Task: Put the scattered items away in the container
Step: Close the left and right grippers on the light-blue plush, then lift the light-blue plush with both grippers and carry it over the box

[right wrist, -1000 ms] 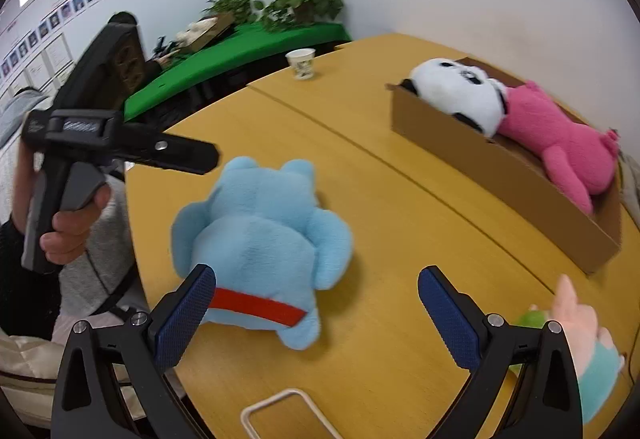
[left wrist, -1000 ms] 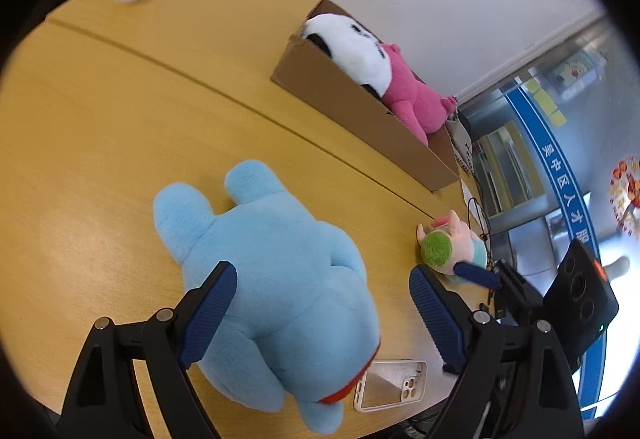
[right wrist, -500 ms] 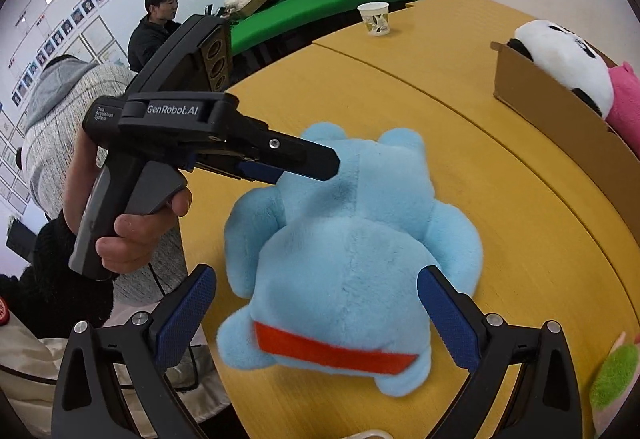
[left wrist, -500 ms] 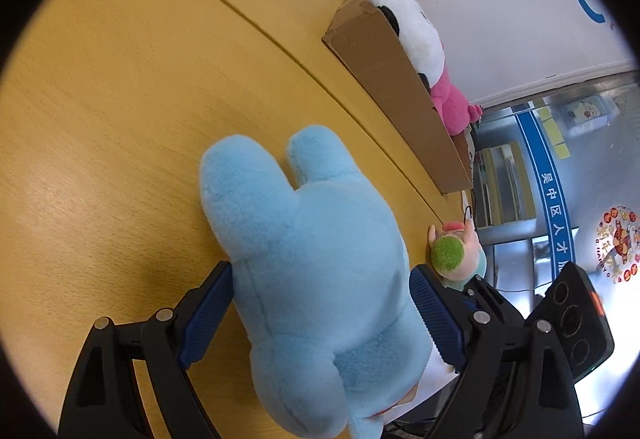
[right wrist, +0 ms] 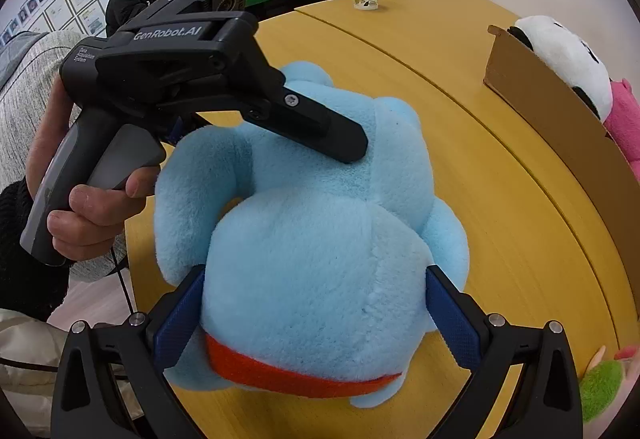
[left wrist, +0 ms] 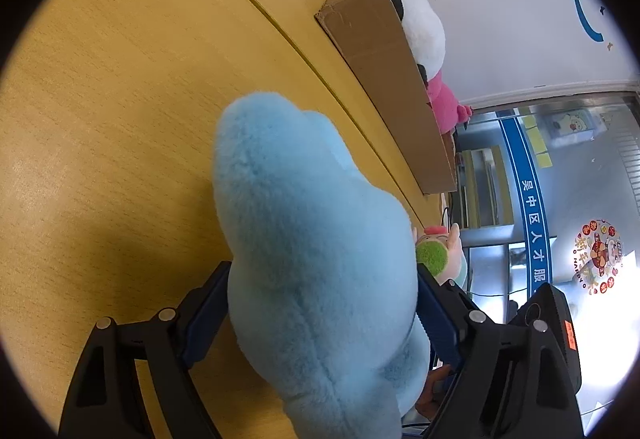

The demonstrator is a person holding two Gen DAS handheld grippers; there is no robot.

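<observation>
Both grippers have dropped from above to straddle the blue plush [right wrist: 320, 231] on the table [left wrist: 100, 99]: my left gripper [left wrist: 320, 315] is closing on it, my right gripper [right wrist: 316, 319] hugs its body, readying a lift toward the cardboard box [left wrist: 384, 79].

The blue plush toy [left wrist: 320, 271] hides most of the left gripper's pads [left wrist: 204, 315] and the table under it. The cardboard box [left wrist: 384, 71] wall conceals the lower bodies of the panda plush [left wrist: 420, 23] and pink plush [left wrist: 444, 107]. The small pink-and-green plush [right wrist: 604, 383] is cut off at the right edge.
</observation>
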